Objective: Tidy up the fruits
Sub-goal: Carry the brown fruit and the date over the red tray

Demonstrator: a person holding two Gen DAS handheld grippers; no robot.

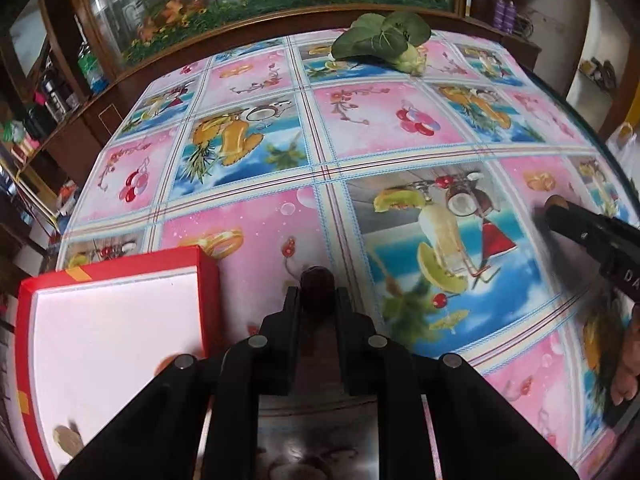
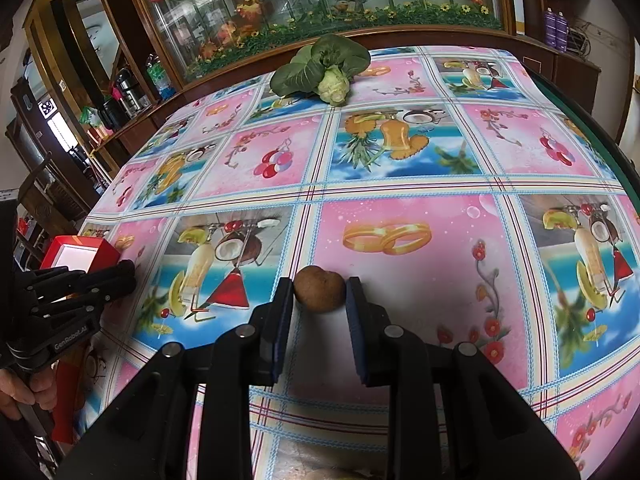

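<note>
Looking across the tabletop (image 2: pixel 400 184), I am seeing its bright fruit-print cloth covering nearly everything, with a leafy bok choy (image 2: pixel 324 68) lying alone at the far edge, well apart from the work. The red box (image 1: pixel 116 344) with its white lining is sitting at the near left corner, close under my left arm, and I judge it is serving as the collecting place; one brownish fruit (image 1: pixel 68 440) is already lying inside it.

My left tongs (image 1: pixel 318 292) are closing narrowly on a small dark round fruit (image 1: pixel 317 280), holding it just beside the box's right wall, presumably for dropping in.

My right tongs (image 2: pixel 320 292) are standing open over the middle of the cloth, and a brown kiwi-like fruit (image 2: pixel 319 289) is lying between the fingertips, the pads just beside or barely touching it on either side. I cannot tell whether it is being gripped or merely straddled; it appears to be resting on the cloth.
</note>
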